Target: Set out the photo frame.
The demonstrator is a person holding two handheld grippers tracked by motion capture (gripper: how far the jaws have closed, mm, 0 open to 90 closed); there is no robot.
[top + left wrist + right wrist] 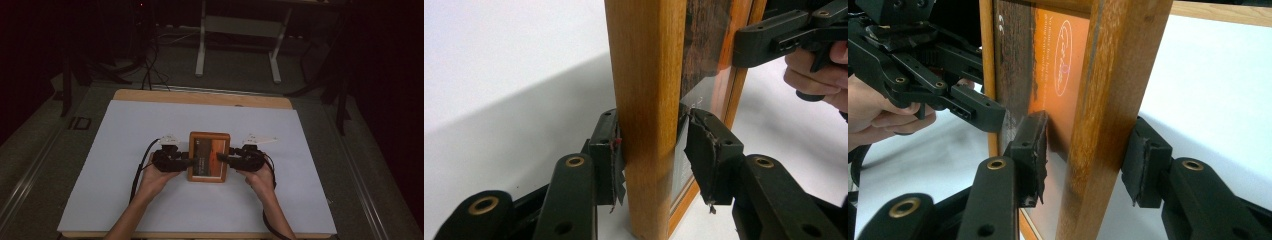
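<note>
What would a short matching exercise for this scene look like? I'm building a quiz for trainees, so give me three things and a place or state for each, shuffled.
Things:
1. rectangular wooden picture frame with an orange print
2. left black tongs
3. white sheet covering the table

Places or states:
A. lies flat under everything else
B. held from both sides at mid-table
C. closed on the frame's left rail

Pairs: 1-B, 2-C, 3-A. The right black tongs grip the opposite rail.
</note>
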